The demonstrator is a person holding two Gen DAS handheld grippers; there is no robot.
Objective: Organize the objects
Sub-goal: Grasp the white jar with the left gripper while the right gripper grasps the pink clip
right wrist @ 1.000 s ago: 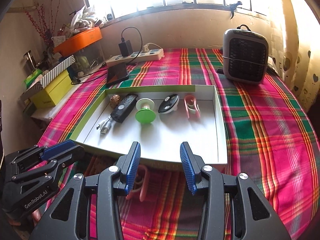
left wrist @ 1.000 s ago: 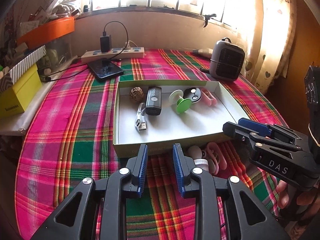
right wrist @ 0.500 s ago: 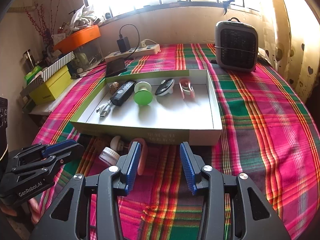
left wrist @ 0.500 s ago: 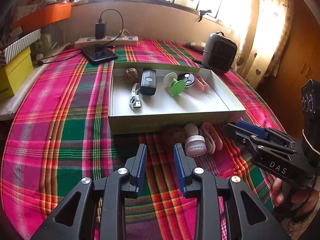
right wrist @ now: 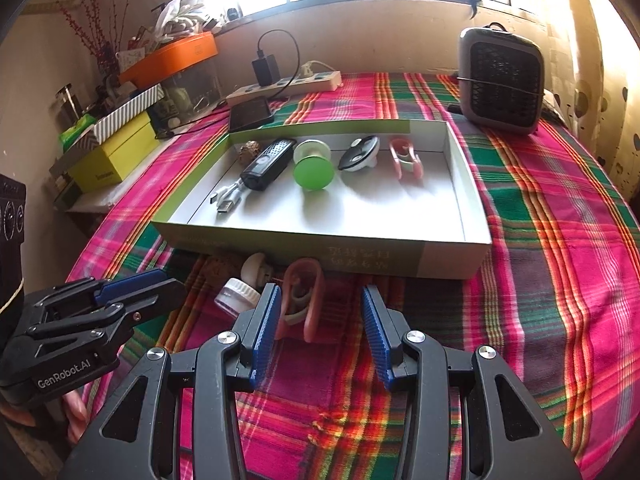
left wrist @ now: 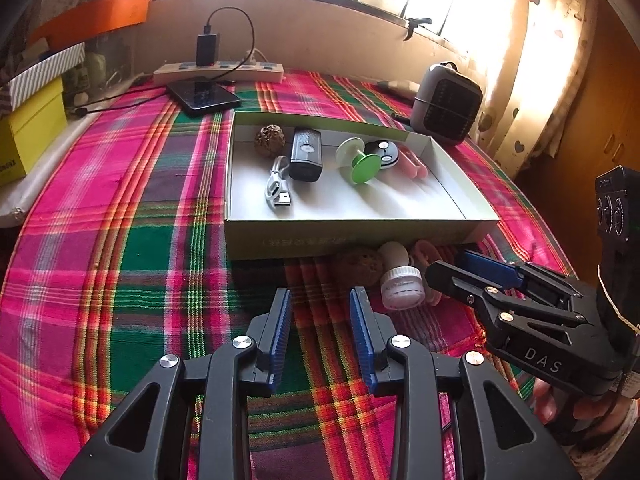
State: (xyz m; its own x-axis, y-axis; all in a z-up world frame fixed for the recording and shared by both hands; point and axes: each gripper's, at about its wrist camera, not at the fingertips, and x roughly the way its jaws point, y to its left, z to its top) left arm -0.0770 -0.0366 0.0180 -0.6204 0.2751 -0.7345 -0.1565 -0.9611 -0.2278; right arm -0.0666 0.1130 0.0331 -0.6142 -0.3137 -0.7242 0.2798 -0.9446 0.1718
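both views sit further back from the box than a second ago: then its near wall hid most of the loose items, now they lie in plain sight in front of it.

left tongs (left wrist: 320, 300): jaws opening, nothing between them, only plaid cloth below. right tongs (right wrist: 319, 300): spread, nothing pinched; the pink clip (right wrist: 303, 305) lies on the cloth just past the tips, close to the left pad, not touched as far as i can tell.

box (left wrist: 360, 236), shallow, white inside, on the desk (left wrist: 120, 260). inside along the far wall, left to right: walnut (left wrist: 270, 141), black device (left wrist: 306, 154) with a usb cable (left wrist: 276, 192) beside it, green suction cup (left wrist: 360, 162), black and white disc (left wrist: 385, 153), a second pink clip (left wrist: 412, 164).

loose on the cloth against the box's near wall: brown nut (left wrist: 358, 267), small white jar (left wrist: 401, 286) on its side, white knob (left wrist: 394, 252) behind it, the pink clip furthest right.

beyond the box: phone (left wrist: 203, 95), power strip (left wrist: 218, 73) with charger, small grey heater (left wrist: 446, 104). a hand (left wrist: 576, 412) grips the right tool's handle.
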